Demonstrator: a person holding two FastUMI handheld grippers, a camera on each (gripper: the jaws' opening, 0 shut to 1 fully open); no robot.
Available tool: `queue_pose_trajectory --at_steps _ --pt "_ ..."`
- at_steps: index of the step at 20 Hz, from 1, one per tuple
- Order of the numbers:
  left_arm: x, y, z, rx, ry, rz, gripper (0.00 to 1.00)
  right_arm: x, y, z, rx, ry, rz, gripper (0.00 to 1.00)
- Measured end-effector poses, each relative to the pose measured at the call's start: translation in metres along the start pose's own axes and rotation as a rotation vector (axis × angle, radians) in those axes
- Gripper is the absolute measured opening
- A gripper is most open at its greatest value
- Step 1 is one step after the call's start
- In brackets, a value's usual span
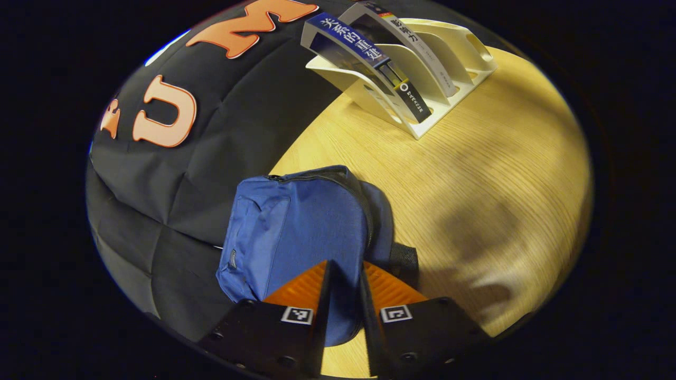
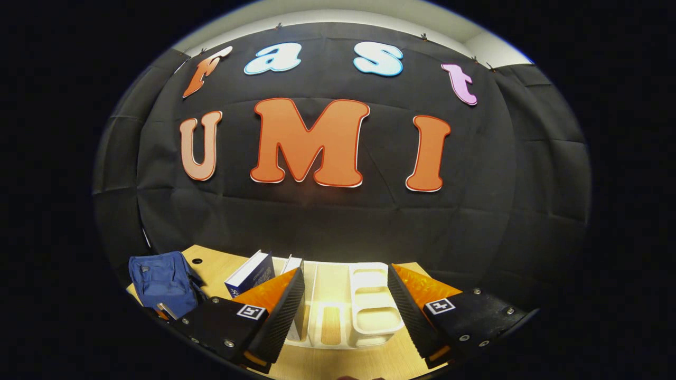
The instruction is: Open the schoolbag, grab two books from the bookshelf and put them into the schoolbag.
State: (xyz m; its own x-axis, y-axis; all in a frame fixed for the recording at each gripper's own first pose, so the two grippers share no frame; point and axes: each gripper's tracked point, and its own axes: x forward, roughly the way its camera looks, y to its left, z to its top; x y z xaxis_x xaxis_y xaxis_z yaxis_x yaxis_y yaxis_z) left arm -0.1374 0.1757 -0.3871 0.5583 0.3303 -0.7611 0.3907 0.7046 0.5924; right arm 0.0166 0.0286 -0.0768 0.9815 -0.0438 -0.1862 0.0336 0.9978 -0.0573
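the schoolbag (image 1: 296, 232) sits upright on the wooden table (image 1: 475, 200), at its edge against the black cloth wall (image 1: 174, 174), and its zip looks closed all along the top curve, so i judge opening it is the step in hand. in the left gripper view my left gripper (image 1: 346, 287) hovers right over the bag's near side, its fingers narrowed to a slim gap with blue fabric showing between them; i cannot tell whether both fingers actually press on anything, and i can't make out the zip pull from here. to do this well i'd find that pull first, along the dark zip line near the top corner, close squarely on the tab and not on loose cloth, then draw along the curve of the zip, not straight up, or the light bag will likely lift or tip.

in the right gripper view the schoolbag (image 2: 163, 282) shows low at the left, and my right gripper (image 2: 346, 298) hangs wide apart, holding nothing, facing the white bookshelf (image 2: 369, 311). two books lean in its slots: a blue book (image 2: 251, 272) and a pale book (image 2: 292, 264) beside it. i'd bring this gripper over to steady the bag while the left one pulls, then return for the books; the bookshelf stands well apart from the bag
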Motion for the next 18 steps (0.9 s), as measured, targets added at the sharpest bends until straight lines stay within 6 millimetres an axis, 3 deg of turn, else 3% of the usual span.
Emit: queue_pose_trajectory --at_steps 3,6,10,18 --pt "-0.002 0.004 0.001 -0.033 0.024 -0.027 0.06 0.002 0.013 -0.001 -0.004 0.014 0.031 0.94" --pt "-0.006 0.013 0.01 -0.108 0.023 -0.073 0.02 0.006 0.036 0.006 -0.018 0.025 0.091 0.94" --pt "-0.021 0.045 0.03 -0.221 -0.024 -0.118 0.01 0.017 0.077 0.01 -0.032 0.081 0.192 0.94" --pt "-0.058 0.15 0.058 -0.317 -0.136 -0.103 0.0 0.044 0.14 0.005 -0.067 0.221 0.282 0.94"
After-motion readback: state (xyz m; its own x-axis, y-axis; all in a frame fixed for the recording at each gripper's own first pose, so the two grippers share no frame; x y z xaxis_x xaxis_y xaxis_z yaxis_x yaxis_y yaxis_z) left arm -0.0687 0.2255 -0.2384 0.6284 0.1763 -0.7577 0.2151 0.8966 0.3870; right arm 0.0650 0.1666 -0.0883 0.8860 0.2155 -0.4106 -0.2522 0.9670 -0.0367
